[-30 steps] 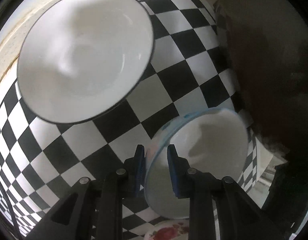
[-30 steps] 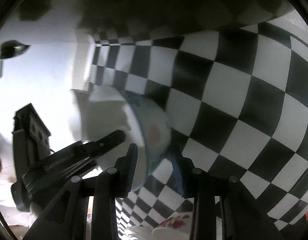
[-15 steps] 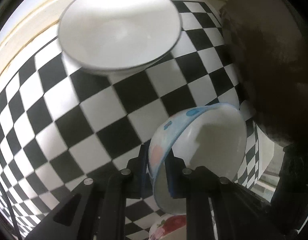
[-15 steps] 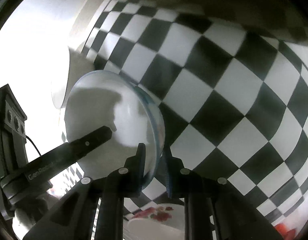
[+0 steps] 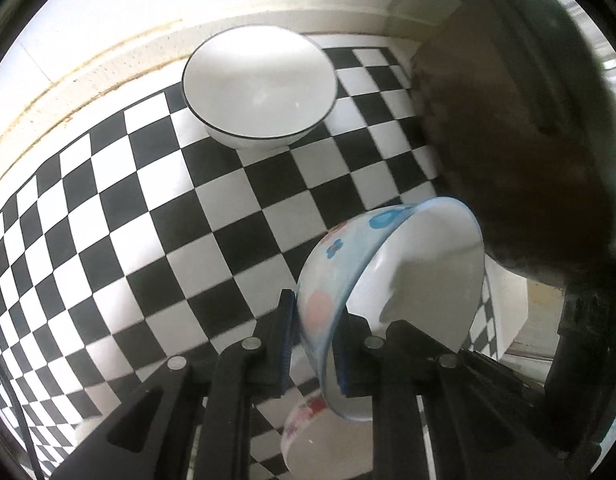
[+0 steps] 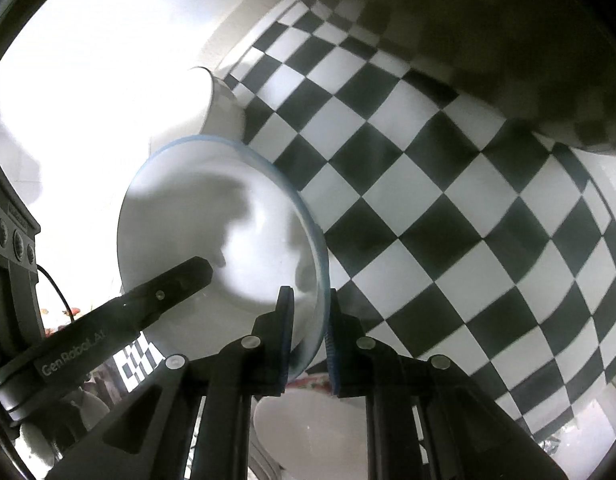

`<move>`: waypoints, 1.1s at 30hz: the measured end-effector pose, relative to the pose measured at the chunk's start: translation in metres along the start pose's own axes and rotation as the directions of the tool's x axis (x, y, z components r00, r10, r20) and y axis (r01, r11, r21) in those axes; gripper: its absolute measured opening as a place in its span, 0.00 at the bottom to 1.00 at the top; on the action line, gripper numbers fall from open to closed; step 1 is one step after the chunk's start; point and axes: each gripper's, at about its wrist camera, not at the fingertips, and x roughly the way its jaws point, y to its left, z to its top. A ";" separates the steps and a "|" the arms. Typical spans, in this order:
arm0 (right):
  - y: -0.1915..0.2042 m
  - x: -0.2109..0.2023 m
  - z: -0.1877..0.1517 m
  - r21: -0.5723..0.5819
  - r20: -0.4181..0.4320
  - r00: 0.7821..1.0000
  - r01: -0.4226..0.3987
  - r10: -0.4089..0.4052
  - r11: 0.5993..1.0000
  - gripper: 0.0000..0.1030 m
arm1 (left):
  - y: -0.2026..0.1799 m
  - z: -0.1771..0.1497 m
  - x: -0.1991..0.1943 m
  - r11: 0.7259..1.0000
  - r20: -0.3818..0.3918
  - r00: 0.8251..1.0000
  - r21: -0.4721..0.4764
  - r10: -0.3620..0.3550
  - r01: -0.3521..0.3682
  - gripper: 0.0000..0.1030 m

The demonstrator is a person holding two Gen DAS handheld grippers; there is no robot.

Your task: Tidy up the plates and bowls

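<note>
A flowered bowl with a pale blue rim (image 5: 388, 280) hangs tilted above the black-and-white checkered cloth (image 5: 148, 240). My left gripper (image 5: 314, 340) is shut on its near rim, one pad outside and one inside. In the right wrist view the same bowl (image 6: 228, 248) shows its white inside, and my right gripper (image 6: 308, 332) is shut on the opposite rim. The left gripper's finger (image 6: 168, 292) reaches into the bowl there. A white bowl with a thin black rim (image 5: 260, 88) stands upright at the far edge of the cloth.
Another flowered bowl (image 5: 320, 440) sits below the held one, also visible as a white bowl (image 6: 308, 420) under my right fingers. A big dark blurred bulk (image 5: 528, 140) fills the right side of the left wrist view. A pale counter edge (image 5: 88, 68) borders the cloth.
The right jaws have closed on the bowl's rim. Both grippers have risen with the bowl off the cloth, and the black-rimmed bowl now looks smaller and farther away.
</note>
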 end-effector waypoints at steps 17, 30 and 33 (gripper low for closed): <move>-0.015 -0.043 -0.060 -0.101 0.026 1.000 -0.008 0.011 0.995 0.15 | -0.025 -0.084 -0.062 0.998 0.083 0.995 0.036 -0.060 0.057 0.14; -0.036 0.001 -0.083 -0.078 -0.106 0.994 0.008 -0.016 0.997 0.15 | 0.004 -0.126 -0.024 0.998 -0.025 0.999 -0.032 -0.047 0.046 0.14; -0.041 0.012 -0.082 -0.073 -0.130 0.991 0.018 -0.028 0.997 0.15 | 0.006 -0.127 -0.014 0.999 -0.051 0.998 -0.030 -0.031 0.029 0.14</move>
